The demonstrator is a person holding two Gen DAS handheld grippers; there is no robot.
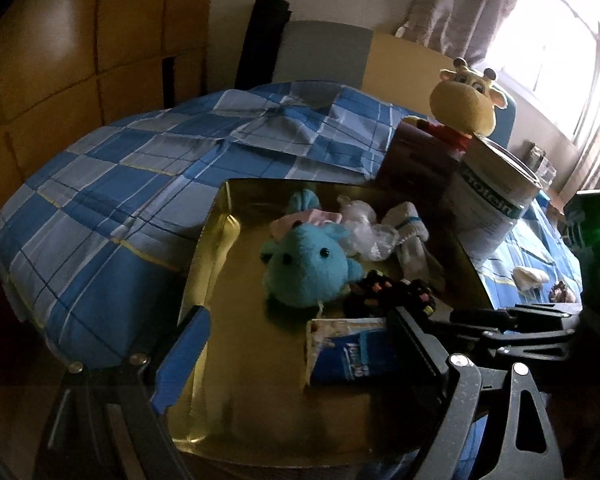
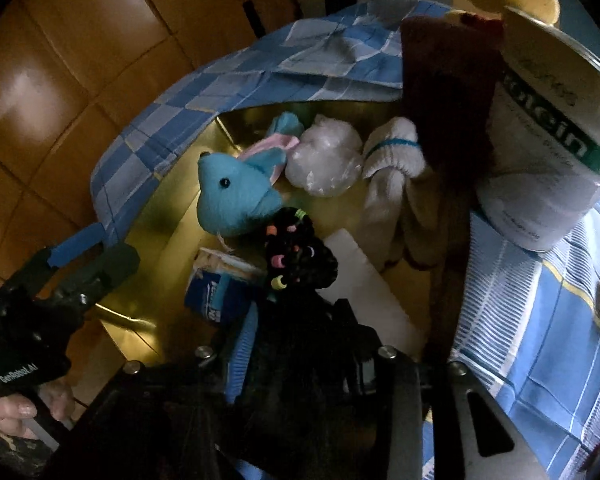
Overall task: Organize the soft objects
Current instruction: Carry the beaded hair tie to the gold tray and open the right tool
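Observation:
A gold tray [image 1: 220,360] lies on the bed and holds a blue plush toy [image 1: 306,268], a crumpled clear plastic bag [image 1: 364,232], white socks [image 1: 410,236], a tissue pack [image 1: 348,354] and a black fuzzy item with coloured beads [image 1: 392,294]. My left gripper [image 1: 296,356] is open over the tray's near end, with nothing between its fingers. In the right wrist view my right gripper [image 2: 300,320] is shut on the black beaded item [image 2: 296,256], held just above the tray [image 2: 172,216] beside the blue plush [image 2: 236,196].
A protein tin [image 1: 496,196] and a dark red box [image 1: 420,160] stand right of the tray, with a yellow giraffe plush [image 1: 466,100] behind. The checked blue bedcover [image 1: 120,200] spreads left. A white sock [image 1: 532,276] lies on the bed at right.

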